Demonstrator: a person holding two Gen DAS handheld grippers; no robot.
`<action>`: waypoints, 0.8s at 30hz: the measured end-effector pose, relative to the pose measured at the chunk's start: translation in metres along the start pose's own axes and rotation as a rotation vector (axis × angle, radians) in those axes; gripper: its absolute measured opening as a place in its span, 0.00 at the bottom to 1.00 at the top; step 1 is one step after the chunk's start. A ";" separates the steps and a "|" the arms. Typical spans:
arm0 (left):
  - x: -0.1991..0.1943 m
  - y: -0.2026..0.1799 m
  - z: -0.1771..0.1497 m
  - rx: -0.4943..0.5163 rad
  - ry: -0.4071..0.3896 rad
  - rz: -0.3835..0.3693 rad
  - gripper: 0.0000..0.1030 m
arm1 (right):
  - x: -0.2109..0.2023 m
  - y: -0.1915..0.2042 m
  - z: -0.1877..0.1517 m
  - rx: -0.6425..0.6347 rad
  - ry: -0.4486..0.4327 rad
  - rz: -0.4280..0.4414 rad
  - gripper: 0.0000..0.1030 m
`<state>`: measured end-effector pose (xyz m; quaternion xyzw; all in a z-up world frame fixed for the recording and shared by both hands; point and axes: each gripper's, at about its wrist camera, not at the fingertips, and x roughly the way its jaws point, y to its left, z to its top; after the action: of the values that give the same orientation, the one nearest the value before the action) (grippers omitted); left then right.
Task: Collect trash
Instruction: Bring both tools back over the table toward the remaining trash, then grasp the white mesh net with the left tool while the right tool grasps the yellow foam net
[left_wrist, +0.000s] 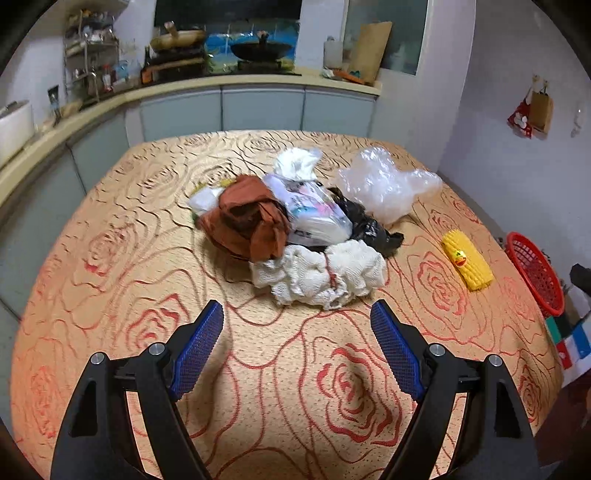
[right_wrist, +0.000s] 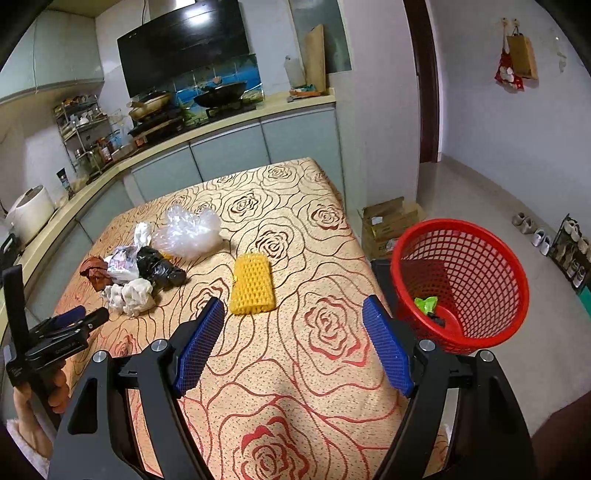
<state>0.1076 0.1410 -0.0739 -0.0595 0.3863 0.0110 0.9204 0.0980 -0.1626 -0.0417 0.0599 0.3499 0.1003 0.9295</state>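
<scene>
A trash pile lies mid-table: a white foam net, brown paper, a printed plastic bag, a black bag, a white tissue and a clear plastic bag. A yellow foam net lies apart to the right. A red basket stands off the table's right edge, with green and black scraps inside. My left gripper is open and empty, just short of the pile. My right gripper is open and empty, near the yellow net.
The table wears a rose-patterned cloth. A kitchen counter with stove and pans runs behind and to the left. A cardboard box sits on the floor behind the basket. Shoes line the far right wall.
</scene>
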 end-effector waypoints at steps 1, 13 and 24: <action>0.002 -0.002 0.001 0.004 0.006 -0.009 0.77 | 0.001 0.001 0.000 -0.001 0.002 0.003 0.73; 0.045 -0.029 0.027 0.033 0.060 -0.018 0.82 | 0.011 -0.003 0.006 0.011 0.018 0.003 0.73; 0.063 -0.032 0.031 0.028 0.077 0.040 0.74 | 0.027 -0.008 0.008 0.026 0.047 0.001 0.73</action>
<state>0.1758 0.1117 -0.0939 -0.0391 0.4227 0.0215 0.9052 0.1241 -0.1647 -0.0542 0.0698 0.3730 0.0976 0.9200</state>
